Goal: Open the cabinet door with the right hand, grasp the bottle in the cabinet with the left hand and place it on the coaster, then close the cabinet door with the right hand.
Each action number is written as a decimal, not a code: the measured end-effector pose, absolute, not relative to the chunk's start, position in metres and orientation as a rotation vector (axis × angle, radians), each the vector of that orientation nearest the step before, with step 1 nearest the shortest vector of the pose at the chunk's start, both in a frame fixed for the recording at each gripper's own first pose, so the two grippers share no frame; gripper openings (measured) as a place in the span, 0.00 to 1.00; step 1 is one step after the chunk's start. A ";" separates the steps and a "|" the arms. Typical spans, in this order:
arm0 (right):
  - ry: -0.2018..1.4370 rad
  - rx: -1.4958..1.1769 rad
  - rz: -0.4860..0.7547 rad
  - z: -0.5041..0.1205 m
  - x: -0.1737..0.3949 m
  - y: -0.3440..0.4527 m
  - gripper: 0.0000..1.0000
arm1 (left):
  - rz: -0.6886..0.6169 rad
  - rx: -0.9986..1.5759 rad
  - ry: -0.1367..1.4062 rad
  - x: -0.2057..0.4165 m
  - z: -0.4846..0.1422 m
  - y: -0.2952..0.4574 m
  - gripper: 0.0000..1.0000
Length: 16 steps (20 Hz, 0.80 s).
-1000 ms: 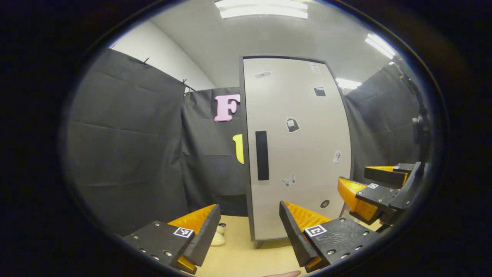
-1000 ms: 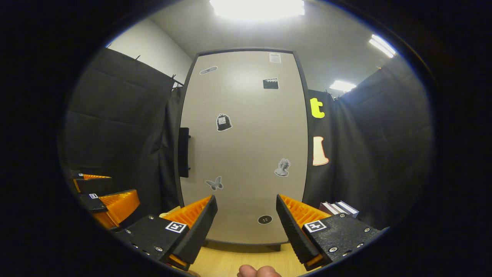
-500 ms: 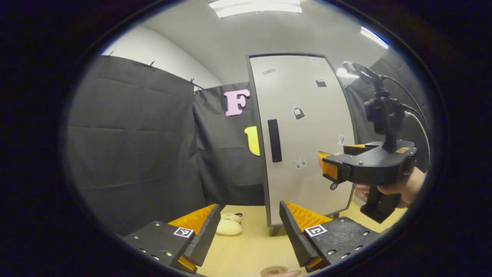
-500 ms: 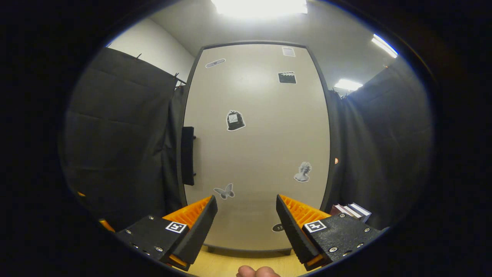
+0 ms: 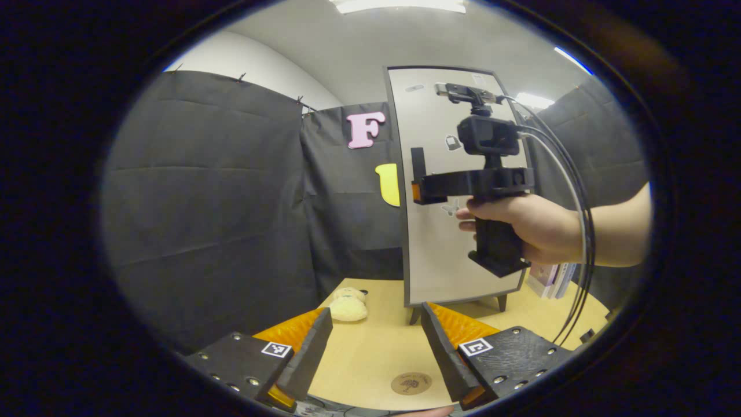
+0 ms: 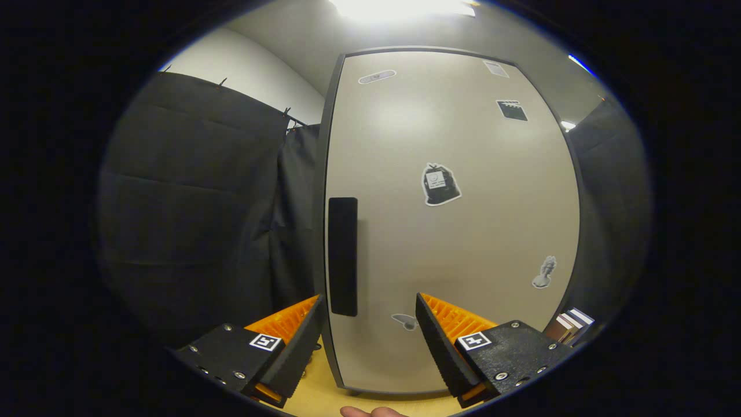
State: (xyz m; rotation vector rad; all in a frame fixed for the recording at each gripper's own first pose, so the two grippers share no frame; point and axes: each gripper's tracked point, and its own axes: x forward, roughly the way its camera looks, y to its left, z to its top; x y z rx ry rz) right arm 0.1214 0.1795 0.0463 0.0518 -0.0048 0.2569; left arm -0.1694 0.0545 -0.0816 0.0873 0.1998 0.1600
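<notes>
The pale cabinet door (image 5: 440, 243) stands shut, with stickers on it, so the bottle inside is hidden. A black vertical handle (image 5: 417, 162) runs along its left edge. A hand holds my right gripper (image 5: 418, 193) with its tips at the handle's lower end. In the right gripper view the door (image 6: 474, 231) is close, and the handle (image 6: 343, 255) reaches down into the gap of my open right gripper (image 6: 369, 301), near the left finger. My left gripper (image 5: 375, 317) is open and holds nothing, low over the table. A round brown coaster (image 5: 411, 383) lies between its fingers.
The cabinet stands on short legs on a light wooden table (image 5: 370, 347). A cream plush toy (image 5: 348, 307) lies left of the cabinet. Books (image 5: 553, 275) stand to its right, also seen as books (image 6: 570, 321). Cables hang from the right gripper's camera.
My right gripper has risen and moved left and closer to the door, reaching the handle. My left gripper has drawn back and tilted down, bringing the coaster and more table into view.
</notes>
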 end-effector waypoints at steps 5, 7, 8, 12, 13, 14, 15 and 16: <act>0.008 0.051 0.243 0.050 0.155 0.201 0.78 | 0.206 0.084 0.190 -0.194 -0.076 0.076 0.89; 0.034 0.073 0.293 0.044 0.164 0.213 0.63 | 0.235 0.091 0.193 -0.200 -0.074 0.083 0.89; 0.032 0.083 0.301 0.045 0.158 0.215 0.54 | 0.253 0.086 0.196 -0.201 -0.074 0.087 0.89; 0.023 0.039 0.322 0.043 0.165 0.216 0.29 | 0.361 0.067 0.187 -0.233 -0.075 0.124 0.89; 0.028 0.031 0.327 0.043 0.164 0.216 0.27 | 0.386 0.068 0.175 -0.237 -0.072 0.130 0.89; 0.032 0.020 0.329 0.042 0.164 0.216 0.25 | 0.409 0.068 0.159 -0.242 -0.069 0.136 0.89; 0.033 0.005 0.329 0.042 0.164 0.216 0.25 | 0.439 0.070 0.149 -0.244 -0.066 0.143 0.89; 0.033 -0.014 0.329 0.041 0.164 0.216 0.25 | 0.458 0.067 0.154 -0.247 -0.066 0.148 0.89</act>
